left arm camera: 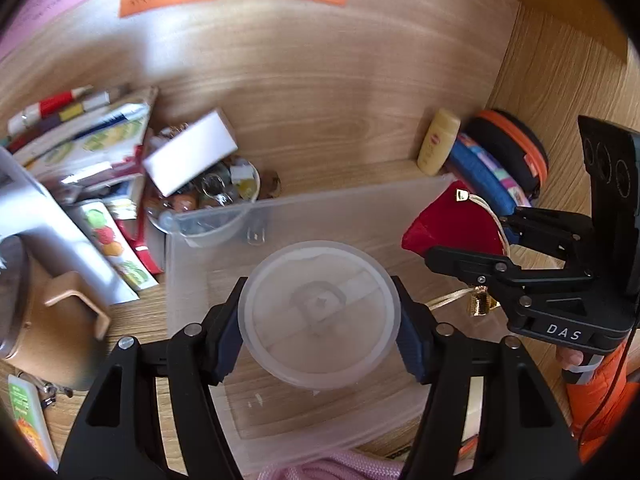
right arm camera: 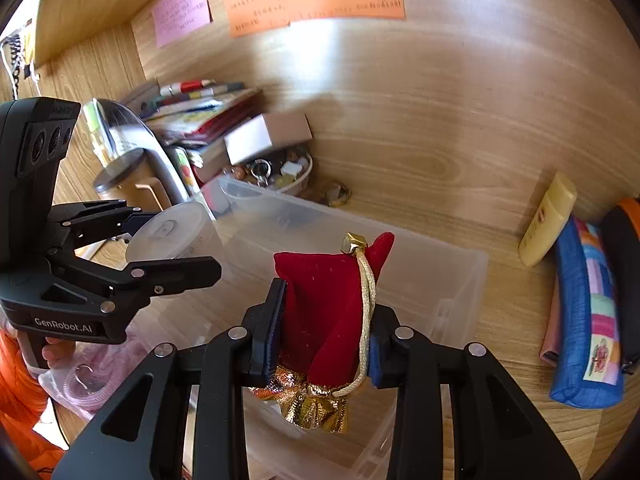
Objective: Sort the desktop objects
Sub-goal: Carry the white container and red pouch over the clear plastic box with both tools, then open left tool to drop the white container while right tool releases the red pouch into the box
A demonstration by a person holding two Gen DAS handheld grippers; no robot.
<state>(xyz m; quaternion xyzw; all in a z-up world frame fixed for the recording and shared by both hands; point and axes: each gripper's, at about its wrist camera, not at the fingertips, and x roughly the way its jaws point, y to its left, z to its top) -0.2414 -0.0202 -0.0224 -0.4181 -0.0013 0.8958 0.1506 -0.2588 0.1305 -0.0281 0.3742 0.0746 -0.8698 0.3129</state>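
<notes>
My left gripper (left arm camera: pixel 319 330) is shut on a round frosted plastic container (left arm camera: pixel 319 314) and holds it above the clear plastic bin (left arm camera: pixel 208 248). It also shows in the right wrist view (right arm camera: pixel 170 234), at the bin's (right arm camera: pixel 460 280) left end. My right gripper (right arm camera: pixel 326 338) is shut on a red velvet pouch (right arm camera: pixel 324 304) with a gold cord and gold trim, held over the bin. The pouch also shows in the left wrist view (left arm camera: pixel 452 226), at the bin's right side.
A bowl of small trinkets (left arm camera: pixel 216 196), a white box (left arm camera: pixel 190 156) and a stack of books (left arm camera: pixel 80 132) lie behind left. A yellow bottle (right arm camera: pixel 548 220), a blue pencil case (right arm camera: pixel 588 312) and an orange-rimmed case (left arm camera: pixel 508 148) lie right. A pink cord (right arm camera: pixel 96 376) lies left.
</notes>
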